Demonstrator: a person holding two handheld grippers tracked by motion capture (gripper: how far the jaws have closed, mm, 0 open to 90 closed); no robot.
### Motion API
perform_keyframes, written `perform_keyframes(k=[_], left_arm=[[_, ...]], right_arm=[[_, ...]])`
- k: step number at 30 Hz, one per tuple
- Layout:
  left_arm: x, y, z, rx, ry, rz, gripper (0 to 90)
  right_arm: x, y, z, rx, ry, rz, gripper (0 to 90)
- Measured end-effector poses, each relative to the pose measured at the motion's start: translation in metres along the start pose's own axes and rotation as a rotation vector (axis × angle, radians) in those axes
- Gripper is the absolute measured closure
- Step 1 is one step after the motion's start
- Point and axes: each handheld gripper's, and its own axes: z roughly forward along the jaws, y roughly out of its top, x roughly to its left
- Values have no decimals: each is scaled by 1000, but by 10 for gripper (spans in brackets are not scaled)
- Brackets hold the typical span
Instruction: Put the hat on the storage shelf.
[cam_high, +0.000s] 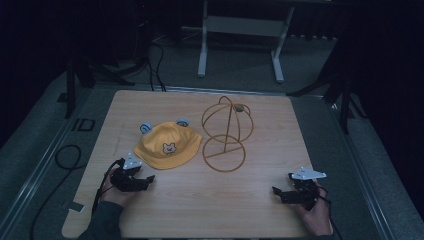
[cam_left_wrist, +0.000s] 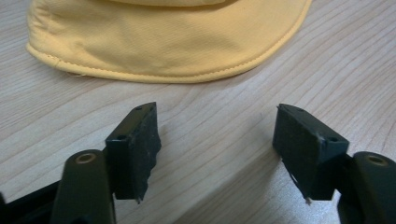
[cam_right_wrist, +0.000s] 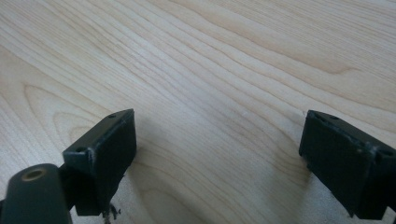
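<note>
A yellow child's hat (cam_high: 167, 145) with a small bear face and two blue ears lies flat on the wooden table (cam_high: 200, 200), left of centre. Right beside it stands a gold wire hat stand (cam_high: 226, 132), a round cage over a ring base. My left gripper (cam_high: 147, 179) rests on the table just in front of the hat's brim (cam_left_wrist: 163, 60), jaws wide apart with only bare wood between them (cam_left_wrist: 217, 135). My right gripper (cam_high: 276, 192) sits near the front right, open over bare wood (cam_right_wrist: 219, 140).
The table's front edge runs just below both hands. Dark carpet with black cables (cam_high: 65, 160) surrounds the table, and the white legs of a frame (cam_high: 202, 55) stand behind it. Tripod legs (cam_high: 345, 95) stand at the back right.
</note>
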Motion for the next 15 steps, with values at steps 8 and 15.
perform_keyframes(k=[8,15], left_arm=[[7,10,-5,47,-4,5,441],[12,17,-14,53,-24,23,461]], right_arm=[[0,0,0,1,-1,1,110],[0,0,0,1,-1,1,110]])
